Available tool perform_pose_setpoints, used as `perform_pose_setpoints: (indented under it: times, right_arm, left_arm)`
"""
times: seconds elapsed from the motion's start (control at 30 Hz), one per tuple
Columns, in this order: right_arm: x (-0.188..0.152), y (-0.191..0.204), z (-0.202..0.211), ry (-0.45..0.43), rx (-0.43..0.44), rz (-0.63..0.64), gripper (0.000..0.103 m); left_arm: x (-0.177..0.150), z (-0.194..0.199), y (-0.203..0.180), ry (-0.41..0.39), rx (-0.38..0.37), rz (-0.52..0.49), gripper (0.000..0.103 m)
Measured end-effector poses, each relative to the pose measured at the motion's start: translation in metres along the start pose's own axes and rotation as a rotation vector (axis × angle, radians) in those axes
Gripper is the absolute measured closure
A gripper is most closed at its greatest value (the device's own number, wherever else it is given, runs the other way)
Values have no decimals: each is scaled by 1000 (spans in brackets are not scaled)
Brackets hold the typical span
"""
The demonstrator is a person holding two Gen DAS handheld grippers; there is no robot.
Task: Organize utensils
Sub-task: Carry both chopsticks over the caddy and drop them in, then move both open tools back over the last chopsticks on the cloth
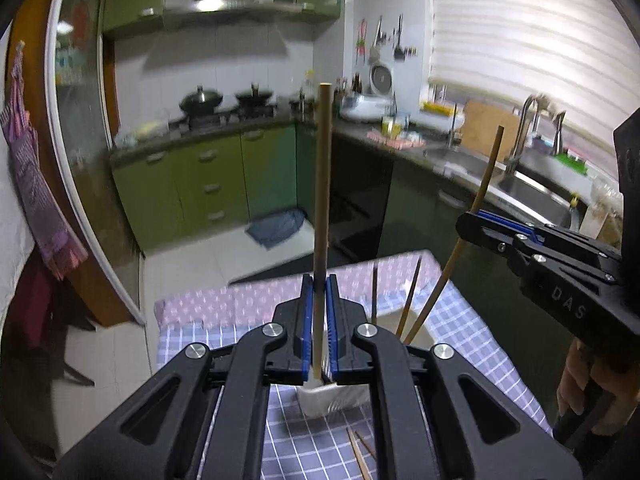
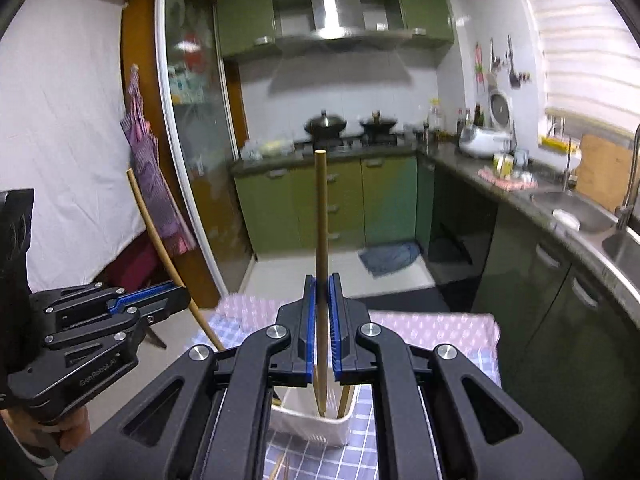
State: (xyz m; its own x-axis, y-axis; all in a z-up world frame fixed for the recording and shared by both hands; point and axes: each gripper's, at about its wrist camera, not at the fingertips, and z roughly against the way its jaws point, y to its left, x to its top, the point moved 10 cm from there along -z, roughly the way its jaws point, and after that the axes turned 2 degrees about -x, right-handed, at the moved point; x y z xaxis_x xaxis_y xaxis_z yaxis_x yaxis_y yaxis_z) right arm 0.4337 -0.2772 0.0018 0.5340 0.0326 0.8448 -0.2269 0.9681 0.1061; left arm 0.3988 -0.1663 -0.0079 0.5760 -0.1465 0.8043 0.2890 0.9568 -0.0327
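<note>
Now, your left gripper (image 1: 319, 320) has its jaws clamped on one long tan wooden chopstick (image 1: 322, 200), and your right gripper (image 2: 320, 320) grips another (image 2: 321, 240). Both sticks stand nearly upright, lower tips aimed at the white rectangular plastic holder (image 2: 316, 426) on the checked table (image 1: 472, 340) just below. The right stick's tip looks closer to its mouth.

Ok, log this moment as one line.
left tool: shut on chopstick | right tool: shut on chopstick | both above white holder | loose chopsticks on table
</note>
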Motion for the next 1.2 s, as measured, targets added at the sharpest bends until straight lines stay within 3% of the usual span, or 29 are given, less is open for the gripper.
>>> perform_pose_setpoints:
  times: [0.13,0.2,0.37,0.47,0.6,0.77,0.87,1.0,1.2]
  right_arm:
    - [-27,-1,-20,58,-5,8,95]
    - [-32,0,-18,56,-3,13,90]
    - [-26,3,29,-24,20,3,87]
    - [-39,1,67,-52,26,7,76]
    - [-88,-3,89,34,25,28,73]
    - [-171,-18,68,223,-17,53,72]
    - [-210,-30,53,304,-29,25,72]
    - [-244,-42,45,358,-29,-1,72]
    - [-247,-55,44,359,-19,-23,67]
  left_arm:
    - [-17,-19,8,65,6,26,96]
    - [-21,-19,10,79,8,26,94]
    - [-22,8,8,54,0,34,87]
    - [-36,30,11,72,-10,55,87]
    - [-101,31,12,245,-31,97,86]
    - [-213,-6,-11,546,-57,101,86]
    - [-247,-29,-24,641,-62,124,86]
    - [-256,-52,-38,653,-40,138,86]
    - [-252,-73,-41,660,8,157,86]
